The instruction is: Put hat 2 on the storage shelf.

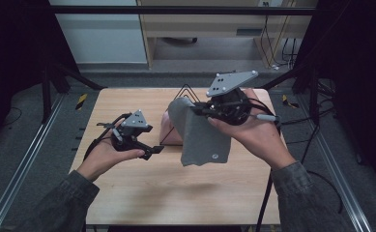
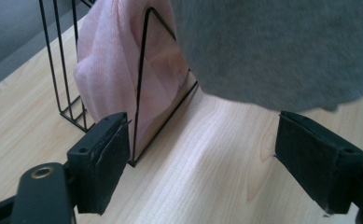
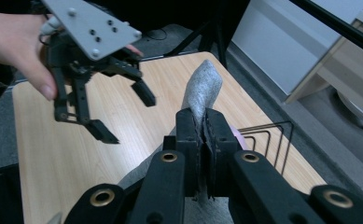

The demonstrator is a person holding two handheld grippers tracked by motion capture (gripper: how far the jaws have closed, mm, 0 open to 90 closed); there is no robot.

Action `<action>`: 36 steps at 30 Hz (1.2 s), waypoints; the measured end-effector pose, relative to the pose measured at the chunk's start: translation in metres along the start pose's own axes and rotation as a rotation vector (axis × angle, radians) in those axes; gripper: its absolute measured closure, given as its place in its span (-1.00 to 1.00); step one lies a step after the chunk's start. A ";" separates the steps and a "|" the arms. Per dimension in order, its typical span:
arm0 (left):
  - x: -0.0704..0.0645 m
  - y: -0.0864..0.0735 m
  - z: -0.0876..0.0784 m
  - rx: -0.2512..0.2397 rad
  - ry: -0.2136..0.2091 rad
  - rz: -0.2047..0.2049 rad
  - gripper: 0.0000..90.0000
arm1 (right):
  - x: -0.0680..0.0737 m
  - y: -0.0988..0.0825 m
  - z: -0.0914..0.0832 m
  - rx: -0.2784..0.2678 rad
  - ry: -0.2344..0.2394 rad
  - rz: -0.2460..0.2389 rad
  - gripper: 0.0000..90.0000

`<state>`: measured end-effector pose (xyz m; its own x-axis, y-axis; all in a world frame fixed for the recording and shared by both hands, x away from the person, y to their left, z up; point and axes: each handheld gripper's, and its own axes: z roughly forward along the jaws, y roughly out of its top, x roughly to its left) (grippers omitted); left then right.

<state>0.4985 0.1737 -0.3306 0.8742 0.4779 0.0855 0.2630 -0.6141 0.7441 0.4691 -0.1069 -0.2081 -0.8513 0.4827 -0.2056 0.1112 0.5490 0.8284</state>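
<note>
A: Grey cloth (image 1: 202, 137) hangs from the right gripper (image 1: 206, 110), whose jaws are pinched tight on its top edge, the rest dangling free below and just in front of the wire rack (image 1: 178, 113).

B: And the left gripper (image 1: 144, 145)?

A: Jaws spread wide, nothing between them. From its own camera the cloth's lower hem (image 2: 282, 51) sits just ahead and above its pads (image 2: 109, 158), not touching.

B: So it looks set to catch that hem. Risk?

A: I'd say a thin pinch up top: a tug from the left could slip the fabric out of the right jaws. Or the left closes on air, since the hem sags loosely.

B: What's in the way?

A: The rack, right beyond the left jaw, with a pink cloth (image 2: 118, 60) stuffed between its wires. Reach too deep and a pad could snag a wire or grab pink instead of grey.

B: Anything else around?

A: Wooden table (image 1: 176, 193) underneath, cables (image 1: 267, 193) trailing off the right gripper. Nothing else close.
</note>
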 end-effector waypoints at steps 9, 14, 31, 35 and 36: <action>-0.001 0.006 -0.001 -0.012 -0.009 0.018 -0.56 | 0.010 0.007 0.010 0.004 0.031 -0.019 0.91; 0.000 0.006 -0.001 -0.023 -0.010 0.018 -0.56 | 0.015 0.010 0.013 -0.001 0.042 -0.028 0.91; 0.009 0.029 0.020 -0.033 -0.042 0.014 0.86 | 0.005 0.003 0.014 0.005 0.032 0.006 0.91; 0.006 0.047 0.005 -0.018 -0.008 0.039 0.93 | -0.011 0.001 0.005 0.004 -0.002 0.032 0.91; 0.006 0.052 0.001 -0.014 0.003 0.040 0.94 | -0.016 0.002 0.003 0.001 -0.012 0.037 0.91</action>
<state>0.5178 0.1442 -0.2916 0.8828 0.4550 0.1173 0.2220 -0.6239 0.7493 0.4846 -0.1118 -0.2051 -0.8405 0.5107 -0.1812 0.1429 0.5315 0.8349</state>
